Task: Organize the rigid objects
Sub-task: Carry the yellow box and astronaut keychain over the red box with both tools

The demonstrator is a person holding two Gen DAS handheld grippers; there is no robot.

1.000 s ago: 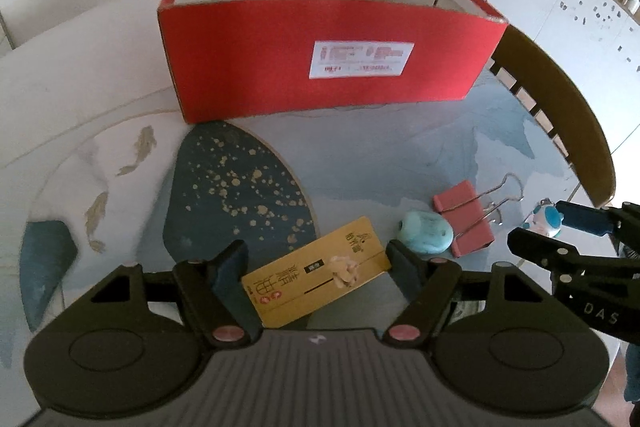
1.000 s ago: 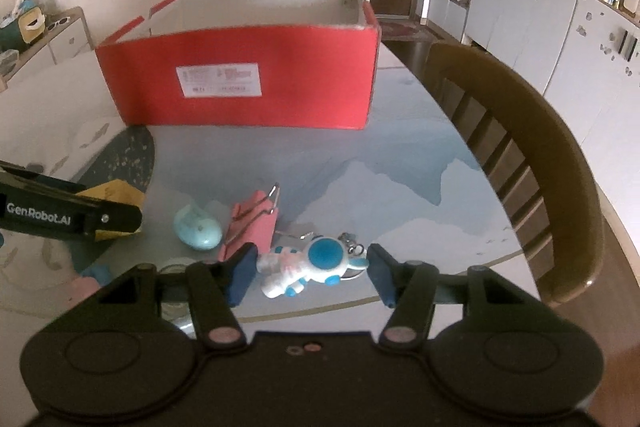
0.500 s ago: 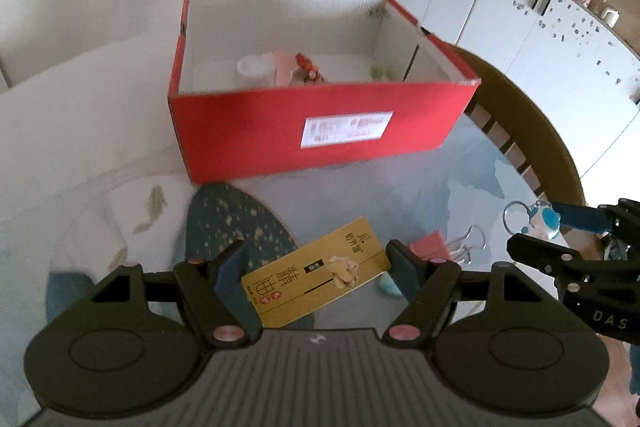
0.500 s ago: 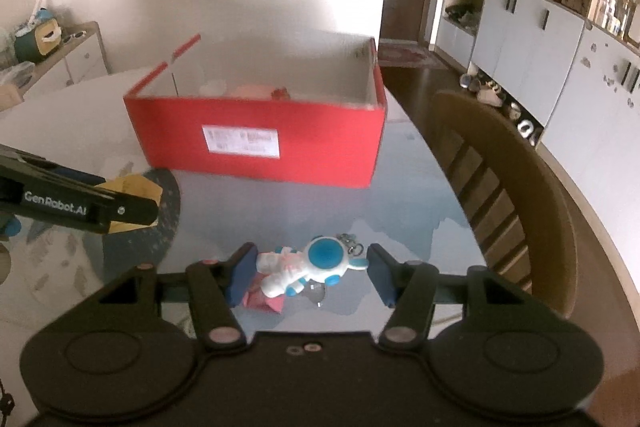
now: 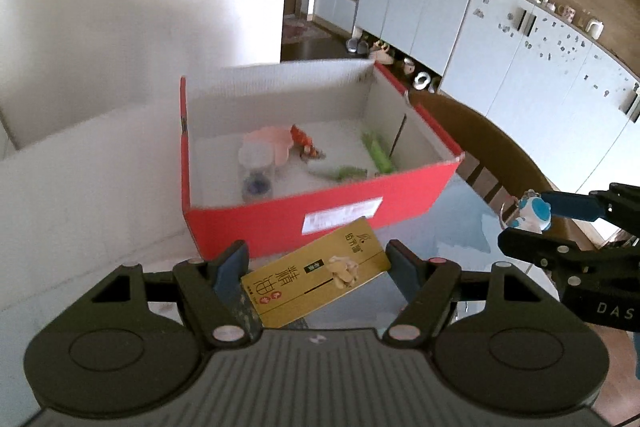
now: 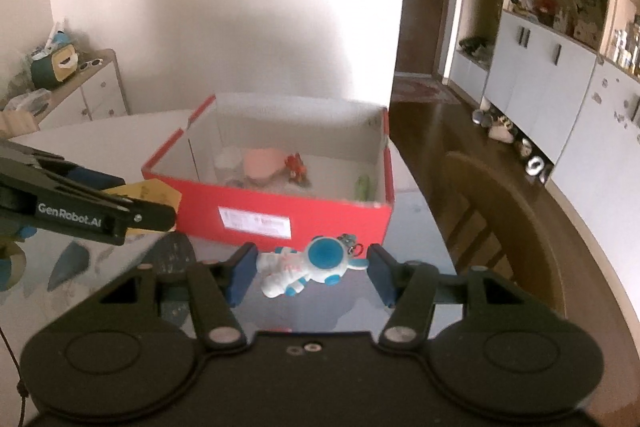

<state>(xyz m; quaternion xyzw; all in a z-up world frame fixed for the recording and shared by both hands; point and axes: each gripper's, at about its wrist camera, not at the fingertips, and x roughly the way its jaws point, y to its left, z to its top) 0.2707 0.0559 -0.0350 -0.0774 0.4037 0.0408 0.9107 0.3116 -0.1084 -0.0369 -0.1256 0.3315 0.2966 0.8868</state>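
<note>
My left gripper (image 5: pixel 318 269) is shut on a flat yellow box (image 5: pixel 316 273) with dark print and holds it in the air before the open red cardboard box (image 5: pixel 320 215). My right gripper (image 6: pixel 312 271) is shut on a white and blue astronaut keychain (image 6: pixel 308 265), also lifted, near the red box's (image 6: pixel 280 215) front right corner. The keychain also shows in the left wrist view (image 5: pixel 530 213), and the yellow box in the right wrist view (image 6: pixel 150 193). Inside the red box lie a pink item (image 5: pixel 266 143), a clear jar (image 5: pixel 256 171), a red toy (image 5: pixel 302 141) and green pieces (image 5: pixel 376 157).
A wooden chair (image 6: pixel 504 227) stands at the table's right edge. The table (image 6: pixel 412 223) has a blue patterned top. White cupboards (image 5: pixel 520 55) line the far right wall. A low cabinet (image 6: pixel 80 87) with clutter stands at the far left.
Both grippers have risen well above the table with their objects and now look down into the red box. The clip and blue pebble on the table have dropped out of view.
</note>
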